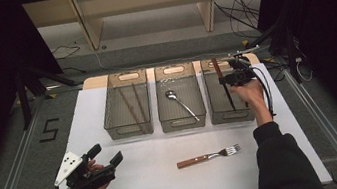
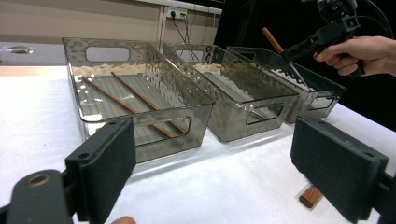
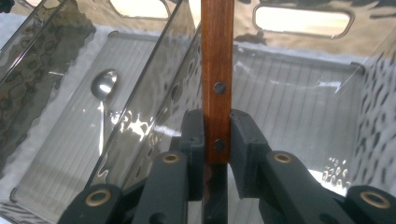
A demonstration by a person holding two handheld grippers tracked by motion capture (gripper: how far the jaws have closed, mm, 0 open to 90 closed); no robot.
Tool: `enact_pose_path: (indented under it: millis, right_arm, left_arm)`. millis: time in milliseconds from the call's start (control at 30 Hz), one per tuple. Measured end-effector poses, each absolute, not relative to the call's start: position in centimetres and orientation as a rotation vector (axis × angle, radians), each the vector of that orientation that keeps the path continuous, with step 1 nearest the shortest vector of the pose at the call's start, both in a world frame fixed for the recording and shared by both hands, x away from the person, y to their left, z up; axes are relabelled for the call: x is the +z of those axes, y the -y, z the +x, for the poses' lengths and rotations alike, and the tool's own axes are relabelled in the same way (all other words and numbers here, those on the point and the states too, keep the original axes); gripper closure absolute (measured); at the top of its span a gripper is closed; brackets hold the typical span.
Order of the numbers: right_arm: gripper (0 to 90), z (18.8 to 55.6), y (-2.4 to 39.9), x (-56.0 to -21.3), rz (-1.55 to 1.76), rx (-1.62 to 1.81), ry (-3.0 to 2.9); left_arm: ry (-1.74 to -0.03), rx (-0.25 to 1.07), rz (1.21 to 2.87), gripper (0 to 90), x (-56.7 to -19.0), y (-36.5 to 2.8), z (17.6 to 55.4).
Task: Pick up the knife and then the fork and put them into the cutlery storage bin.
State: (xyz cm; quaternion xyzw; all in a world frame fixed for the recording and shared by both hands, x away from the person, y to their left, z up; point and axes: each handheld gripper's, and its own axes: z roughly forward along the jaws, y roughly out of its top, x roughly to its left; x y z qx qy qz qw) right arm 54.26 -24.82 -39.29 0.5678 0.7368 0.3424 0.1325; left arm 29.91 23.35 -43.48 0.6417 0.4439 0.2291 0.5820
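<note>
Right tool [image 1: 235, 77] clenched on wooden-handled knife [image 1: 222, 82], held over the right bin [image 1: 215, 112], blade end pointing down into it. Lower until the blade rests on the ribbed floor, then release, clear of thin walls. Bins smoky, rippled clear plastic; handle riveted. Left tool [image 1: 106, 156] released, empty, near-left on bench [image 1: 158, 177].

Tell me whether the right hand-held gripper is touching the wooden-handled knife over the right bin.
Touching. In the right gripper view, the right hand-held gripper has both black pads pressed against the riveted wooden handle of the knife, with no gap.
</note>
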Motion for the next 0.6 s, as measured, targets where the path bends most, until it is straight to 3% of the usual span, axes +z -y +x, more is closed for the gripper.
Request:
enact_pose_path:
  millis: [233,300,600]
  right_arm:
    - [76.2,54.5,24.6,-40.1,1.684,0.946,-2.159]
    - [69.8,54.6,24.5,-40.4,1.705,0.936,-2.167]
    - [57.0,54.1,24.3,-39.7,1.659,0.964,-2.199]
  left_arm:
    - [-1.035,0.535,1.502,13.6,-43.5,-23.4,29.9]
    - [-1.037,0.534,1.497,13.6,-43.5,-23.3,29.9]
    - [-1.036,0.535,1.501,13.6,-43.5,-23.3,29.9]
